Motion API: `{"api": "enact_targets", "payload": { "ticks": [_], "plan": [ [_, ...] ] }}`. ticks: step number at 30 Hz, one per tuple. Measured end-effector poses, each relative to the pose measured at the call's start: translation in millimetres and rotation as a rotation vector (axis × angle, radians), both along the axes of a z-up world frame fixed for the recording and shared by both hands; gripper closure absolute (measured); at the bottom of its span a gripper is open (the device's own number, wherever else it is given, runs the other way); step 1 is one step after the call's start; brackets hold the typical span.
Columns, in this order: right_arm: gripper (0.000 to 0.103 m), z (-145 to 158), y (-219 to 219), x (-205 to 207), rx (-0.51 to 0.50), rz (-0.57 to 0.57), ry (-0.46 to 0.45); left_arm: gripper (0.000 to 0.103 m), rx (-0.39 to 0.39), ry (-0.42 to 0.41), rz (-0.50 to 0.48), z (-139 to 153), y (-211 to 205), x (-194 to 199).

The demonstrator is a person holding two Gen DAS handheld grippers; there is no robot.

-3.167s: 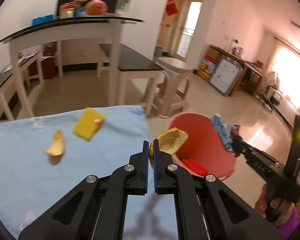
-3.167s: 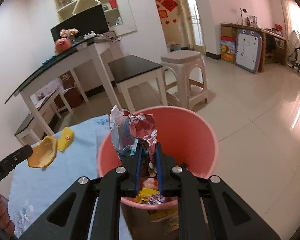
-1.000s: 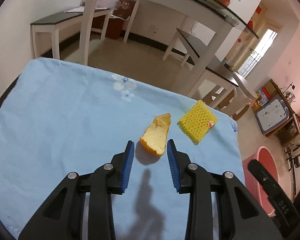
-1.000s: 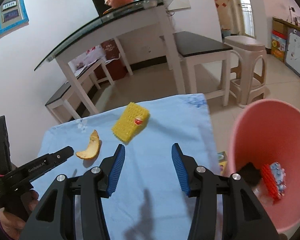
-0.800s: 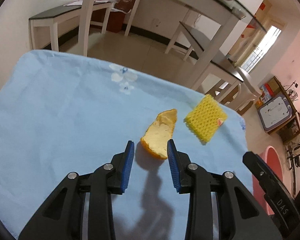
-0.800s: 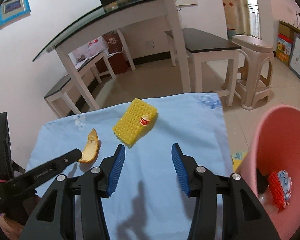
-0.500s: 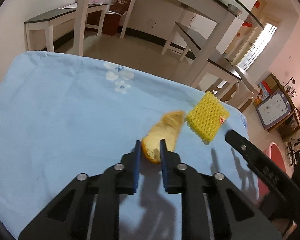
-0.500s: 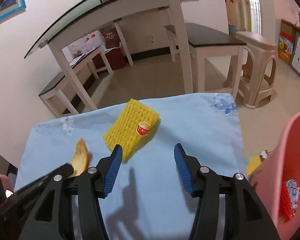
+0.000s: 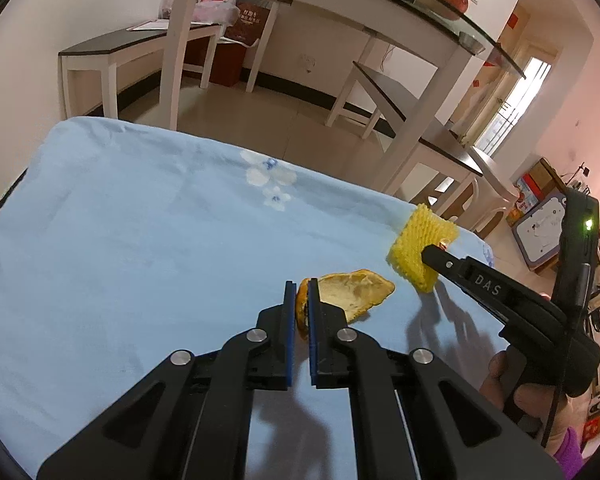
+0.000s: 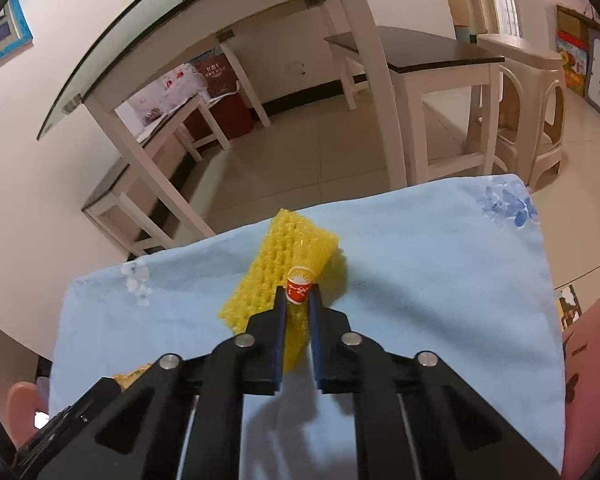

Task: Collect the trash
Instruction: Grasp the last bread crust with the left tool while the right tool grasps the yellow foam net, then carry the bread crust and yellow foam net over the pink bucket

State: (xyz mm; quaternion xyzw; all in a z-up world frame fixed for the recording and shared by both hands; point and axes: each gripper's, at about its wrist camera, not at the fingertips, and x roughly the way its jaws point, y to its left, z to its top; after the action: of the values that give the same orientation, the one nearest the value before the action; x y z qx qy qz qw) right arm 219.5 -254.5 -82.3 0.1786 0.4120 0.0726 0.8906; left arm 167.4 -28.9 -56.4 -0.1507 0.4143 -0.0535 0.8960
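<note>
My left gripper (image 9: 301,286) is shut on an orange peel (image 9: 352,295) and holds it just above the blue tablecloth (image 9: 148,248). My right gripper (image 10: 297,295) is shut on a yellow foam fruit net (image 10: 286,266) with a red sticker; the net is lifted and tilted. In the left wrist view the right gripper (image 9: 426,254) grips the net (image 9: 416,246) at the table's right edge. A bit of the peel (image 10: 134,374) shows low in the right wrist view.
The rim of the pink trash bin (image 10: 596,380) is at the right, beside the table. Beyond the table stand a glass-topped table (image 9: 380,4), white benches (image 9: 112,48) and a plastic stool (image 10: 528,92) on the tiled floor.
Both grippers went from open to shut: the left closed on the orange peel, the right moved forward and closed on the yellow foam net. Both items are now raised off the cloth.
</note>
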Motion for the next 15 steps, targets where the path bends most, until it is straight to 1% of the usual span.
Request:
{"api": "enact_targets", "payload": {
  "ticks": [6,11,15],
  "plan": [
    [0.095,13.5,-4.0,-31.8,0.016,0.019,-0.021,0.098,0.016,-0.02,-0.014,10.9,-1.1,-13.1],
    [0.095,28.4,-19.7,-76.6,0.013,0.016,-0.03,0.098,0.036,-0.042,-0.035,22.1,-7.7,-32.5],
    [0.095,39.9,-37.5,-113.3,-0.005,-0.01,-0.04,0.098,0.052,-0.06,-0.062,31.5,-20.0,-49.2]
  ]
}}
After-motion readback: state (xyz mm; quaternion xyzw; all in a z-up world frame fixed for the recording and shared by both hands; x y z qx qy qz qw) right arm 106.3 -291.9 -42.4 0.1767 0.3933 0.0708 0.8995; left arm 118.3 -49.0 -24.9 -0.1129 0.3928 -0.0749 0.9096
